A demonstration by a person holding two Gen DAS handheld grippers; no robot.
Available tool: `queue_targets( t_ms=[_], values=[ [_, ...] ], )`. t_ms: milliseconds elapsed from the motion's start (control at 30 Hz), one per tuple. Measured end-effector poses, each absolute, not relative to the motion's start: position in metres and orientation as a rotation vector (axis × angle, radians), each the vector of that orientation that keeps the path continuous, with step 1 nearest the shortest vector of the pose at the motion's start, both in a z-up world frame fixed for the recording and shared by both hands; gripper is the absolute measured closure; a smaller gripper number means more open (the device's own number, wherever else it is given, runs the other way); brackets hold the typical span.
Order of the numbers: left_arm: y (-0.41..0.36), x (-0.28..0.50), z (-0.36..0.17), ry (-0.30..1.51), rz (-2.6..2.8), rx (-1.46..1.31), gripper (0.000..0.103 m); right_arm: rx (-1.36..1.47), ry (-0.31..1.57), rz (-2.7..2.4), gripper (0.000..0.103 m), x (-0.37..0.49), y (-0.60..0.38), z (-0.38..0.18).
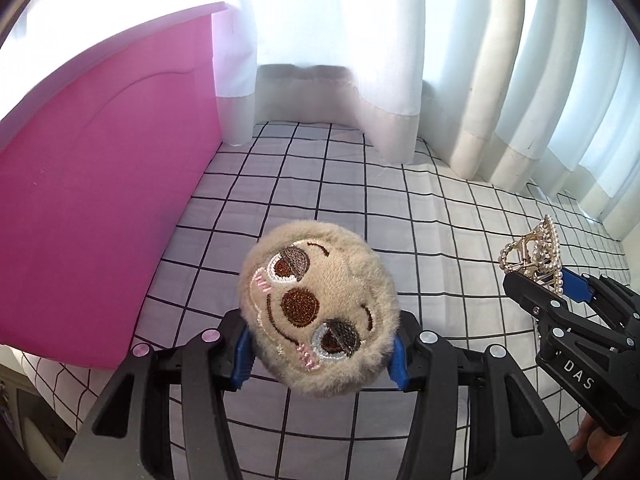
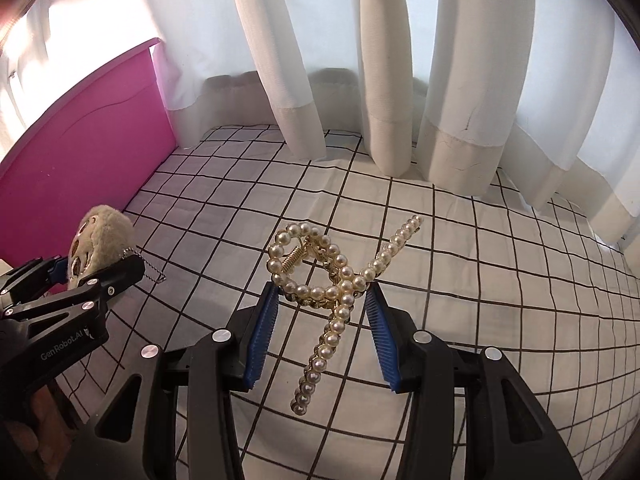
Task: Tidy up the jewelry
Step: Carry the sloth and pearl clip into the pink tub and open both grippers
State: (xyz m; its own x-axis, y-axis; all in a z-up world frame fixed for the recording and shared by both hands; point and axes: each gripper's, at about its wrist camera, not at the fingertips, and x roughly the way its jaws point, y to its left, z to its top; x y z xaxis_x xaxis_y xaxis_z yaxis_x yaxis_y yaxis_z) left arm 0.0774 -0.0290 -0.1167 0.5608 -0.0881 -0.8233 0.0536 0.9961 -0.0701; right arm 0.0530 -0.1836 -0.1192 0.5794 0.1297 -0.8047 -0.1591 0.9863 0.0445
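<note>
A round beige plush charm with an embroidered sloth face [image 1: 316, 308] is clamped between the blue pads of my left gripper [image 1: 320, 344], above the checked sheet. The right wrist view shows the same charm [image 2: 104, 232] at the left, in the left gripper [image 2: 96, 266], with a short ball chain [image 2: 154, 274] dangling from it. My right gripper [image 2: 322, 294] is shut on a gold hair claw covered in pearls [image 2: 342, 312], its looped end pointing away from me. The left wrist view has that clip [image 1: 536, 248] at the right edge, in the right gripper [image 1: 548, 284].
A white sheet with a black grid [image 1: 320, 184] covers the surface below. A pink panel [image 1: 100, 220] stands at the left. White curtains [image 1: 320, 40] hang along the back and right. A person's hand [image 2: 20, 440] shows at the lower left.
</note>
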Motion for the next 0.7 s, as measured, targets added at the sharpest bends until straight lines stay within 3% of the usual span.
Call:
queue_targets(
  t_ms=[400,700],
  values=[
    [-0.015,0.066,-0.001,0.786,-0.121,-0.081,0.053,-0.074,0.771,0.167,0.059,0.027,-0.179,-0.014],
    [0.056,0.075,0.064,0.67,0.027,-0.126,0.053,-0.13,0.632,0.339,0.059,0.053,-0.109,0.053]
  ],
)
